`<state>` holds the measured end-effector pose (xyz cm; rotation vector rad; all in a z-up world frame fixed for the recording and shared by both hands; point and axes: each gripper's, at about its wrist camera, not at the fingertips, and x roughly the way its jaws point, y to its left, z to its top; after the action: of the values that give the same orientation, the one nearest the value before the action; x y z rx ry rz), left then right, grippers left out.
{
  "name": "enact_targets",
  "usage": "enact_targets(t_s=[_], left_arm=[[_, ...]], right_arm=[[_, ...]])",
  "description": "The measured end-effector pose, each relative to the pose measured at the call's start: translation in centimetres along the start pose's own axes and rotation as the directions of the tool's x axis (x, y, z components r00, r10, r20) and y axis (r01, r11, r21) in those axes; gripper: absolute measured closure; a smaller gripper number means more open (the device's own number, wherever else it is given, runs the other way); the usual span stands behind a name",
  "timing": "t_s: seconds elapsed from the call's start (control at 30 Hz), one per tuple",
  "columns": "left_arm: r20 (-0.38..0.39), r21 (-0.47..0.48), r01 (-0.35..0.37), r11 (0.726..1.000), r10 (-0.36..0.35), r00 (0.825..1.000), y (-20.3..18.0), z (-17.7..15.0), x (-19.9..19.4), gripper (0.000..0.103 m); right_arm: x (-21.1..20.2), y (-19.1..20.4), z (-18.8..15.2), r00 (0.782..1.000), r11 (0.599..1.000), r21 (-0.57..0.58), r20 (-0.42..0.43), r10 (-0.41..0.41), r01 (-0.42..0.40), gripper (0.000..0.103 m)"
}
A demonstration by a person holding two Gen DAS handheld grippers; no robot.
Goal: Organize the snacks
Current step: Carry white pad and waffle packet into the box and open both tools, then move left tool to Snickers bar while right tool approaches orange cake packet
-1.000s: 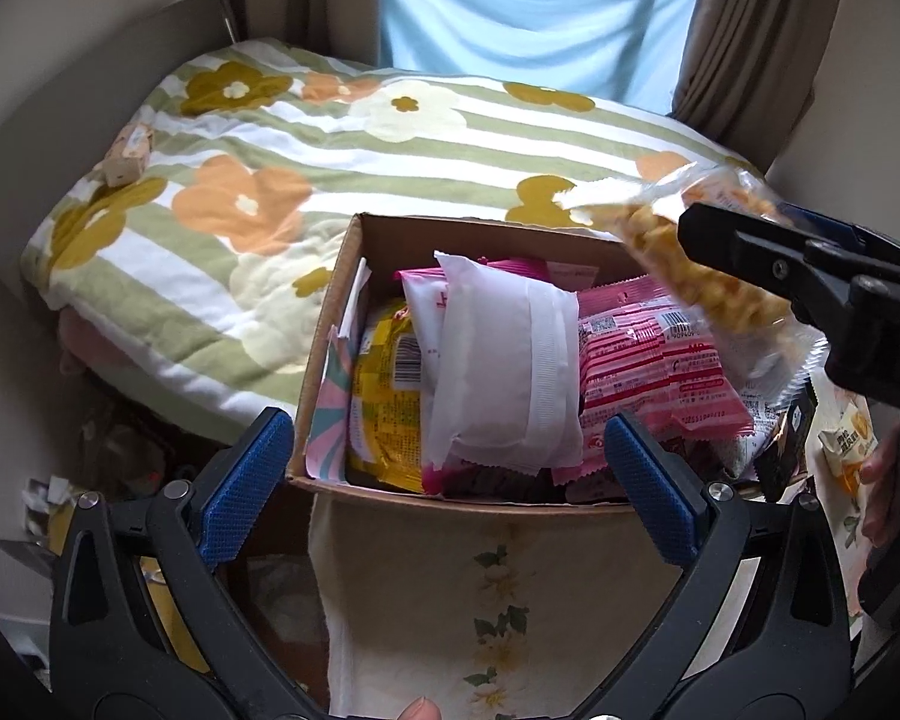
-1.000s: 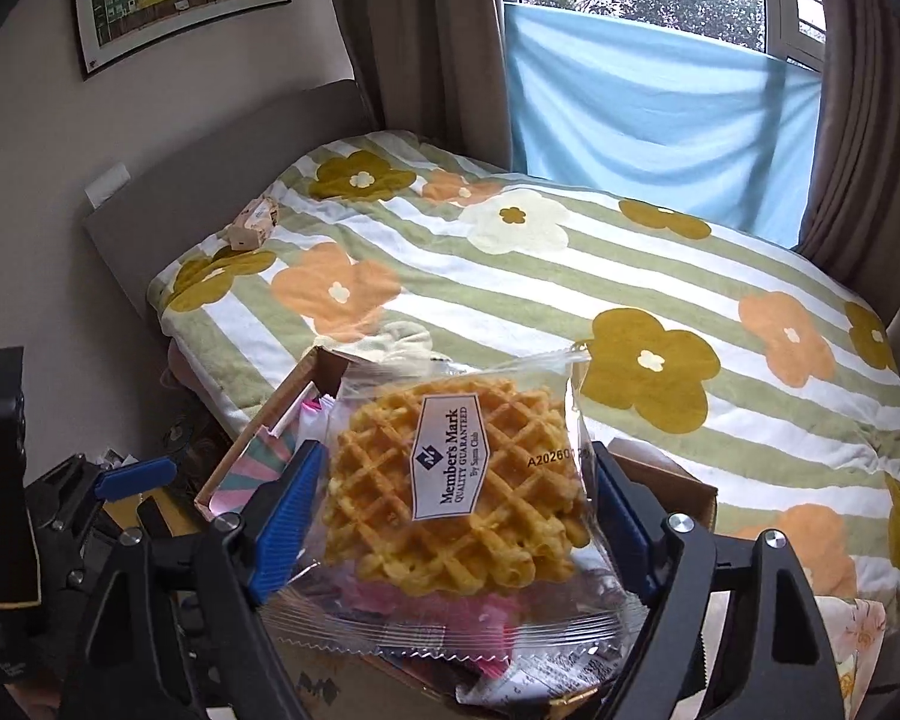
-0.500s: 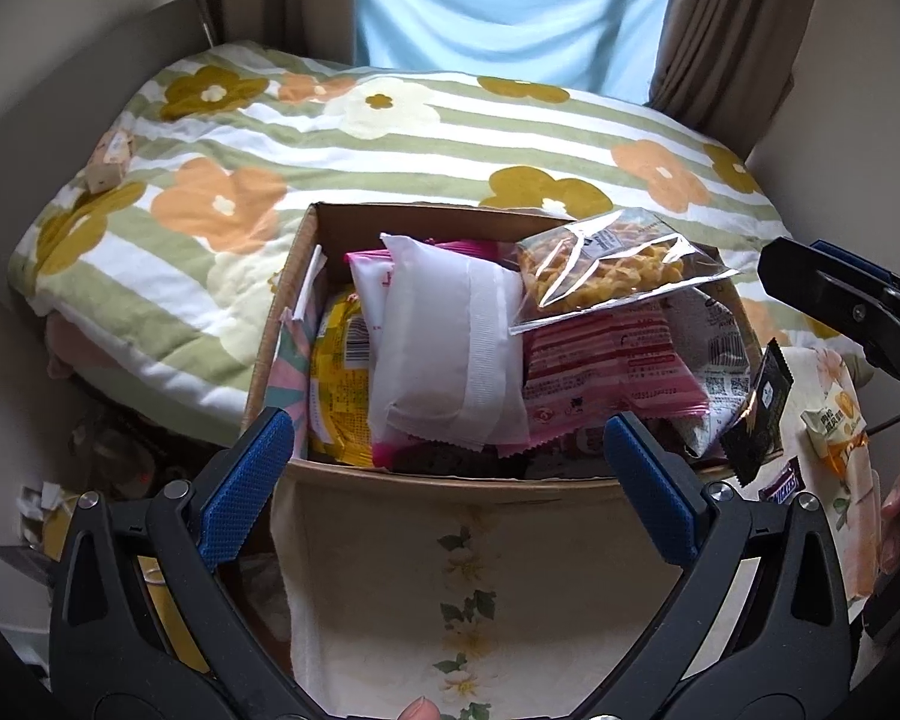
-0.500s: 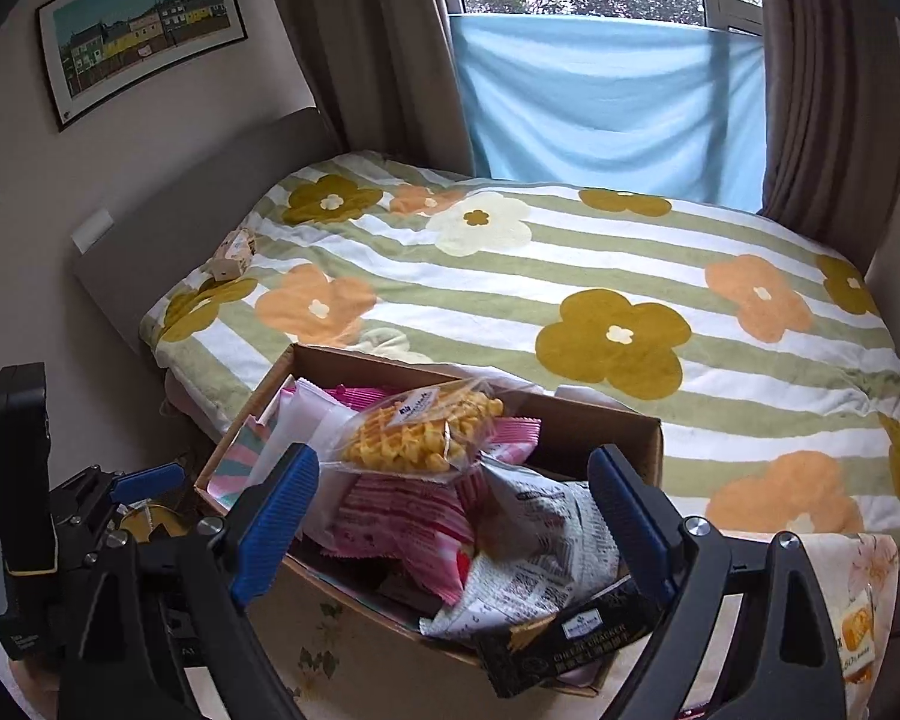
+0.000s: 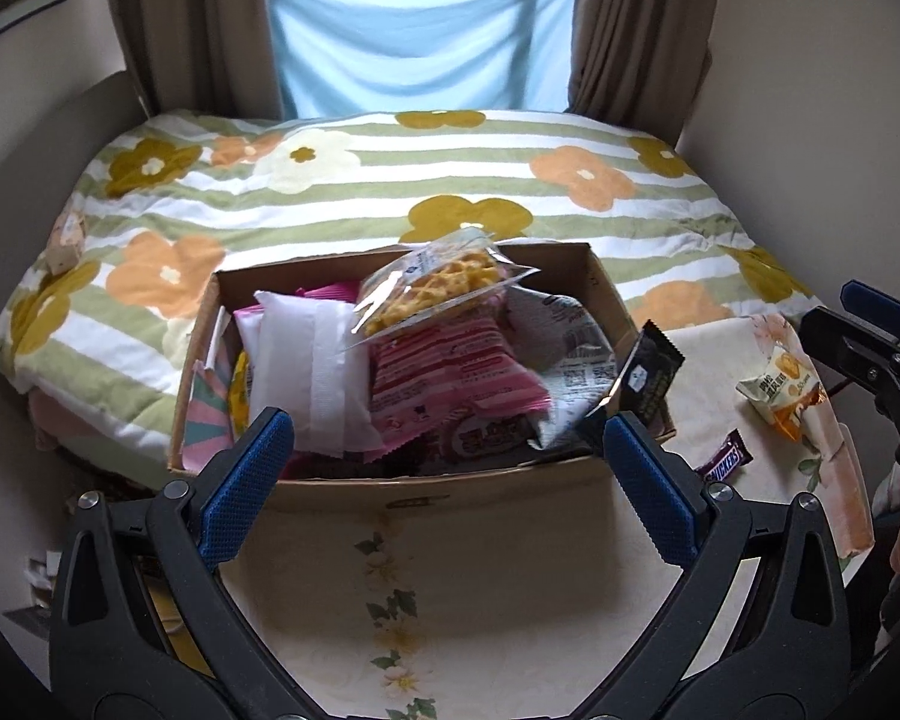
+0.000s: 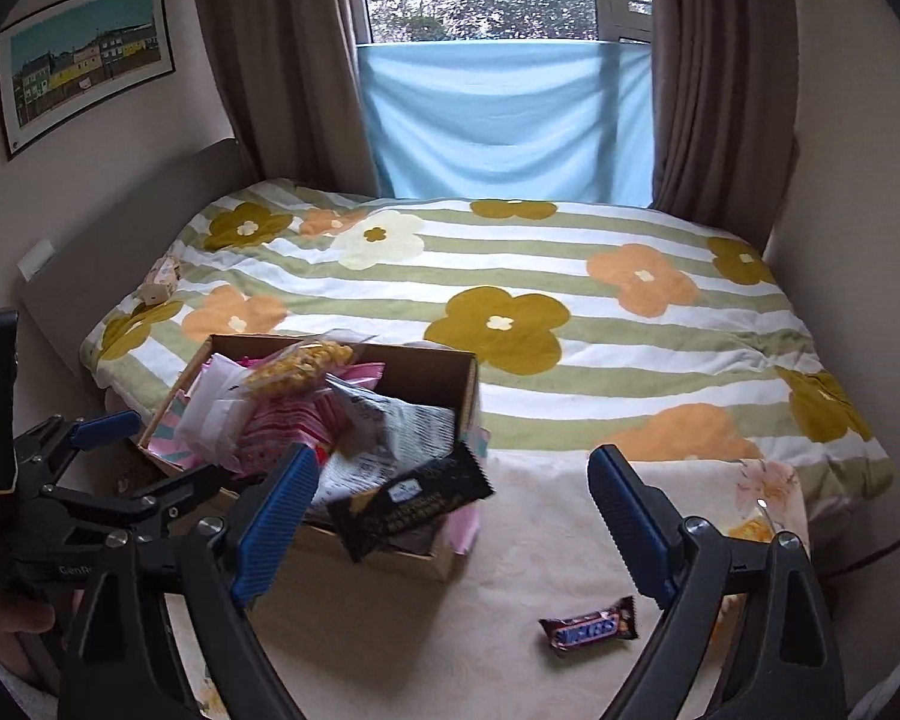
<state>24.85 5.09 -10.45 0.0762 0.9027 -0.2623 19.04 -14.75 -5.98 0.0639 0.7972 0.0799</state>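
While the clear plastic packet of yellow waffle (image 5: 435,288) lay on top of the other snacks in the open brown cardboard box (image 5: 600,282), the right tool (image 6: 450,516) stood with its blue pads wide apart and nothing between them, its jaws having just opened. The left tool (image 5: 444,474) was also open and empty, in front of the box on the bench covered with a cream floral cloth (image 5: 450,570). A small brown Snickers bar (image 6: 591,630) and a white-and-orange snack pouch (image 5: 780,390) lay on the cloth beside the box, apart from both tools.
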Motion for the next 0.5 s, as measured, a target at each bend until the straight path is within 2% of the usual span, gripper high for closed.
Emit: enact_targets(t_s=[0.13,0.27,0.5], left_arm=[[0.014,0.03,0.023,0.999,-0.023,1.0,-3.3,0.0,-0.6,0.001],[0.008,0.041,0.024,0.999,-0.024,1.0,-6.9,-0.4,-0.4,0.001],[-0.035,0.041,0.063,0.997,-0.062,0.997,-14.2,-2.6,1.3,0.001]], right_arm=[[-2.5,-3.7,-1.1,0.999,0.999,0.021,0.001,-0.049,0.049,0.014],[-4.0,-6.9,-2.3,0.995,0.995,-0.023,0.009,-0.1,0.1,0.014],[-4.0,-12.8,-4.6,0.996,0.996,-0.056,-0.042,-0.073,0.071,0.014]])
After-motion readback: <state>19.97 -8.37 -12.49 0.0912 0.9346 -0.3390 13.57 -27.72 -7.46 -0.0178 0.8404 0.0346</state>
